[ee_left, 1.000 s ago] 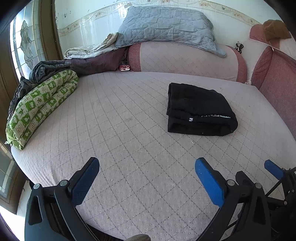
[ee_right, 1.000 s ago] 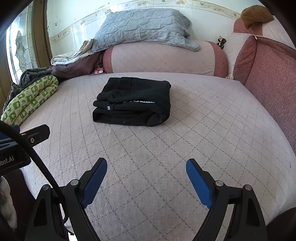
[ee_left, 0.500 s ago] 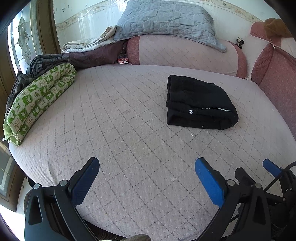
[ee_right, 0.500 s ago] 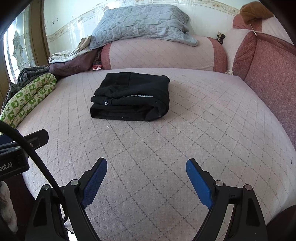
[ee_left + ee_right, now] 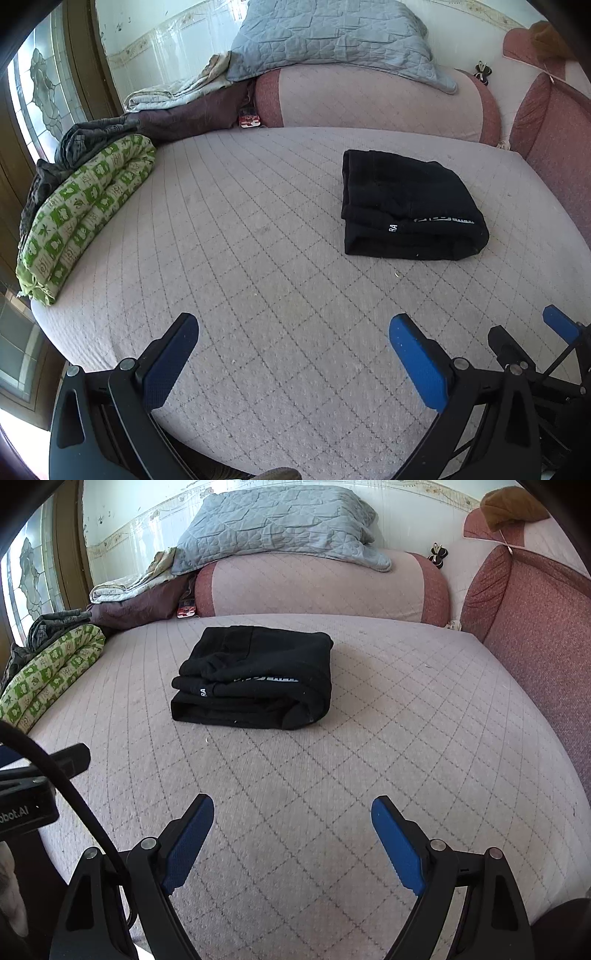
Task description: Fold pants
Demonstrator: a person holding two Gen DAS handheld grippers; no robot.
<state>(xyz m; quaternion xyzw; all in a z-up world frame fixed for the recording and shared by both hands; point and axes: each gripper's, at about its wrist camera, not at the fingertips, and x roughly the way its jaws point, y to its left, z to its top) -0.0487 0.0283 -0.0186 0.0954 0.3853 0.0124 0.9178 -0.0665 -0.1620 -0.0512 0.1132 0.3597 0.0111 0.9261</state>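
A: How many pairs of pants?

B: One. The black pants (image 5: 408, 206) lie folded into a thick, roughly square bundle on the bed (image 5: 258, 266), toward the far half, in front of the bolster (image 5: 373, 98). From the right wrist view the pants (image 5: 255, 677) show stacked layers, with the rounded fold at the right end and open edges at the left.

A: Any writing on them?

B: White letters "RA" on the near edge, plus a white printed strip beside them that is too small to read.

A: And the tongs?

B: Two pairs. The left tongs (image 5: 293, 345) are spread wide with nothing between the blue pads, hanging over the near part of the bed, well apart from the pants. The right tongs (image 5: 292, 821) are also wide open and hold nothing. In the left view, one blue tip of the right tongs (image 5: 559, 328) shows at the right edge.

A: Other things?

B: One grey quilted pillow (image 5: 332, 35) on top of the bolster, one rolled green-and-white patterned quilt (image 5: 85, 210) along the left edge of the bed, and a heap of dark and pale cloths (image 5: 177, 107) behind it. Part of a label on the left tool reads "obot.AI" (image 5: 14, 814).
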